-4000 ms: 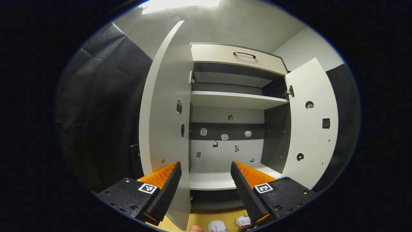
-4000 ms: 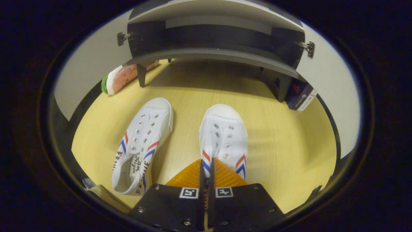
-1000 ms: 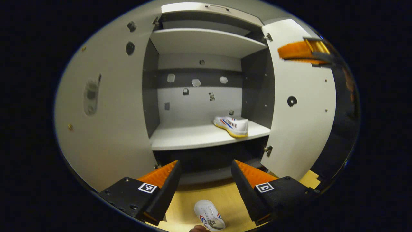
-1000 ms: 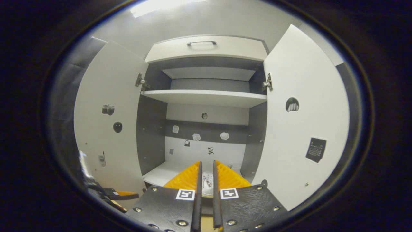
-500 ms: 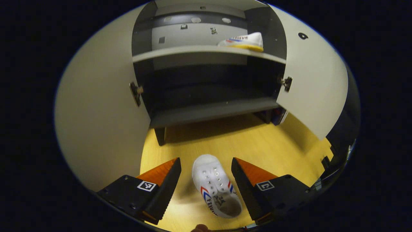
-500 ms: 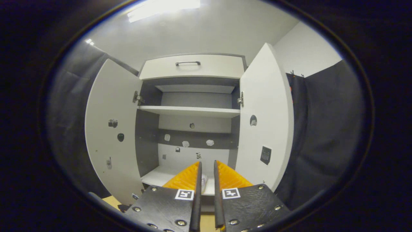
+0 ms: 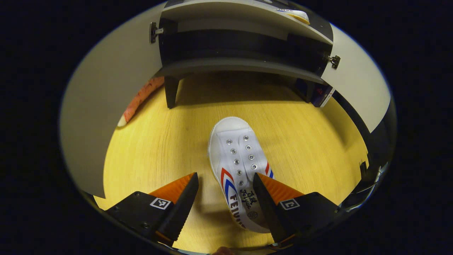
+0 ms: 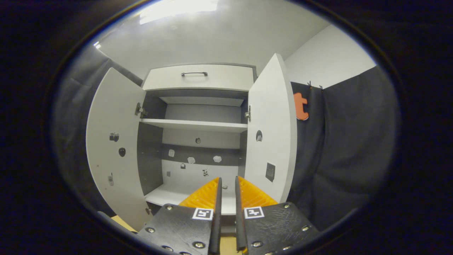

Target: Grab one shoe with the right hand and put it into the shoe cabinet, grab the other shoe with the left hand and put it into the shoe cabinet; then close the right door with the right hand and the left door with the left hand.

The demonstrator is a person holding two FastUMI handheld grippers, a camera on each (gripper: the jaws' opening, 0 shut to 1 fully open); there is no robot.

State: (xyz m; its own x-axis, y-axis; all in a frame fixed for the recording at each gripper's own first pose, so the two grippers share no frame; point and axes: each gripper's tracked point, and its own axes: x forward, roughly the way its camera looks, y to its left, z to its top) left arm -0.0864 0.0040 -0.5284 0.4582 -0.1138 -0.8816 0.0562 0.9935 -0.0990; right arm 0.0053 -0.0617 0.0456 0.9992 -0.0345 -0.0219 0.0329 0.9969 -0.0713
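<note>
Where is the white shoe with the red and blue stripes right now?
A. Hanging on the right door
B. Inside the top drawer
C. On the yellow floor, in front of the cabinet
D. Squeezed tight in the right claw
C. In the left gripper view the shoe lies flat on the yellow floor in front of the cabinet, with the open left claw just above its heel end.

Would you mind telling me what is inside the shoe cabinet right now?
In the left gripper view, one shoe sits on the cabinet shelf, mostly cut off. The bottom compartment is too dark to tell. In the right gripper view, the gripper covers part of the shelf.
</note>
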